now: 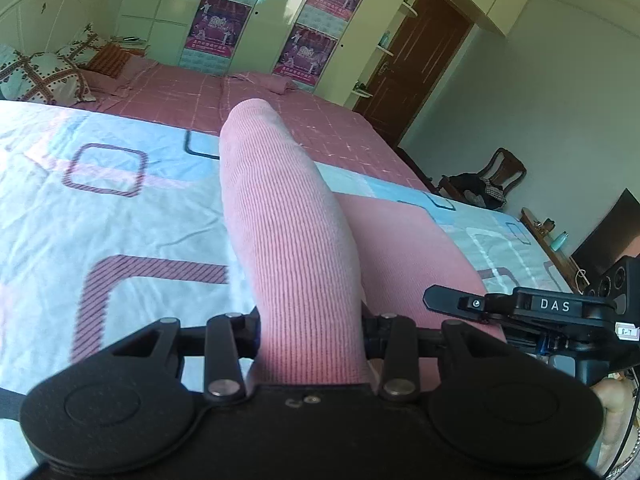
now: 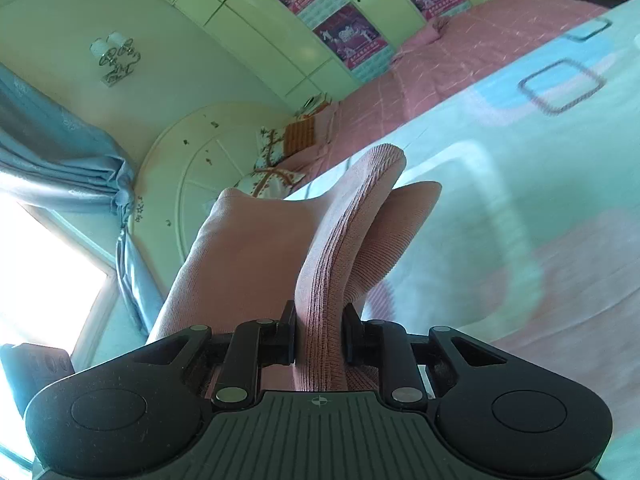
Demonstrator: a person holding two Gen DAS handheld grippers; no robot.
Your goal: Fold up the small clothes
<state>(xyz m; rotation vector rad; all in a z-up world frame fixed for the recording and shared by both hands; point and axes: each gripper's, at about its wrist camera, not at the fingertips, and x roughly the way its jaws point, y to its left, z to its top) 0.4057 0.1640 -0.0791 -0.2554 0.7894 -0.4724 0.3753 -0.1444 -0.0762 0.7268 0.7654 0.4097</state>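
A pink ribbed knit garment [image 1: 288, 216], small and sock-like, is held up above the bed. My left gripper [image 1: 310, 332] is shut on one end of it; the cloth stands up between the jaws and hides the fingertips. My right gripper [image 2: 319, 334] is shut on the same pink garment [image 2: 340, 240], whose ribbed edge runs up between the two black pads, with more folds of it to the left and right. The right gripper also shows in the left wrist view [image 1: 520, 306], at the right, close beside the cloth.
Below lies a white-and-blue patterned quilt [image 1: 100, 220] on a bed with a pink checked sheet [image 1: 248, 96]. Pillows [image 1: 40, 76] and a white headboard [image 2: 192, 184] stand at the bed's head. Wardrobes, a brown door [image 1: 416, 64], a chair [image 1: 496, 176] and a TV [image 1: 612, 232] line the room.
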